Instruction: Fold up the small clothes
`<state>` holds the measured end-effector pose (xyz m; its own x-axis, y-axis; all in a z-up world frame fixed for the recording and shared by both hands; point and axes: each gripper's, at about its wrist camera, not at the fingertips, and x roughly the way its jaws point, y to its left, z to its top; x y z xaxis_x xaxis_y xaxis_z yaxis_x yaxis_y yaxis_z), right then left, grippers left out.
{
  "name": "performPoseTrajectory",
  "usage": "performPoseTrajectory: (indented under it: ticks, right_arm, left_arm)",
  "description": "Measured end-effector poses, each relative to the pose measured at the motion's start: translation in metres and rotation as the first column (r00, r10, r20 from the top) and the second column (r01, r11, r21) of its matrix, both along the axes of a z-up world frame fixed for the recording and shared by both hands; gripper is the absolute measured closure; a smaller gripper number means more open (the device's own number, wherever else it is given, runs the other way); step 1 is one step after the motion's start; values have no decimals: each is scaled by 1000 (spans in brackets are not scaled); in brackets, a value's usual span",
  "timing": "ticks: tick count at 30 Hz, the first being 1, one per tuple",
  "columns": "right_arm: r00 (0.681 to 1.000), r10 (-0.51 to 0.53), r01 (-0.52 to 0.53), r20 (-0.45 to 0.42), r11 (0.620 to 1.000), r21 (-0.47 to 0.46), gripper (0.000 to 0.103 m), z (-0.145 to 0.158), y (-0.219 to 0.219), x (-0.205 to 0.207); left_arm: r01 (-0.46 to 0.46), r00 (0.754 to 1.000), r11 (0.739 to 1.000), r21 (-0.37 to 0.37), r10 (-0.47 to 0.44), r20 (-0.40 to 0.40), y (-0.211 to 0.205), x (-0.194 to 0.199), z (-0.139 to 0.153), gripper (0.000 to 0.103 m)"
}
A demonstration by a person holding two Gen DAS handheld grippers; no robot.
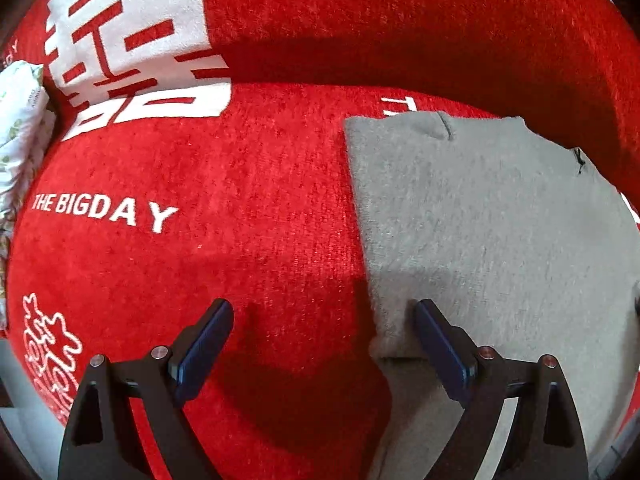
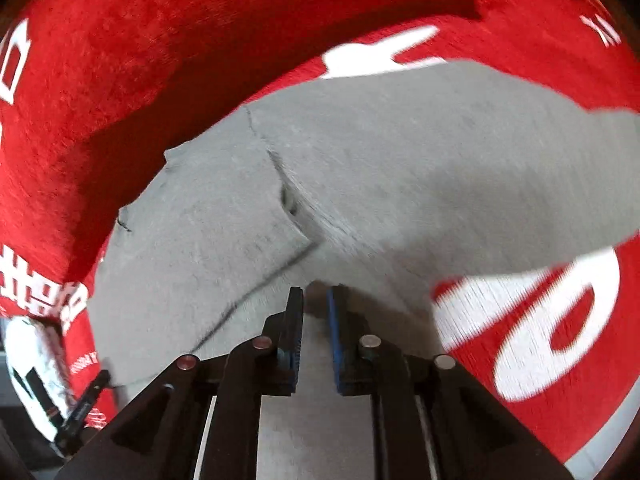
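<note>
A small grey garment (image 1: 480, 216) lies flat on a red cover (image 1: 240, 208), its left side folded to a straight edge. My left gripper (image 1: 320, 328) is open and empty, hovering over that left edge near the garment's near corner. In the right wrist view the grey garment (image 2: 360, 168) shows a folded flap with a dark seam. My right gripper (image 2: 316, 300) has its jaws nearly together, pinching a raised fold of the grey cloth at the garment's near edge. The view is motion-blurred.
The red cover carries white characters and the words "THE BIGDAY" (image 1: 104, 212). A raised red backrest (image 1: 400, 20) runs behind the garment. A white patterned packet (image 1: 20, 120) lies at the far left. A white object (image 2: 36, 364) sits at the lower left of the right wrist view.
</note>
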<state>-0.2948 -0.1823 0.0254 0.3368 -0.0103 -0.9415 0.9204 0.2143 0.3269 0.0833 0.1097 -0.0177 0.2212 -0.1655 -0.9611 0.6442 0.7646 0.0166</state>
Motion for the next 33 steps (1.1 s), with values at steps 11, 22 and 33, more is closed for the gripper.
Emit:
performPoseTrajectory:
  ticks: [11,22,33]
  right_arm:
    - [998,23,-27,50,996,86,67,4,32,-10]
    - [995,63,-70,79,993,96,67,8,45,19]
    - [995,68,-76,73,991,113,67,14,59,21]
  left_arm:
    - [-81,972,994,-78,61,-225,1,7,-7,58]
    - [-56,958,985,-166,6,-285,7,8,-7,95]
    - [-8,985,996,-84,-7,-172,10,-5,20,94]
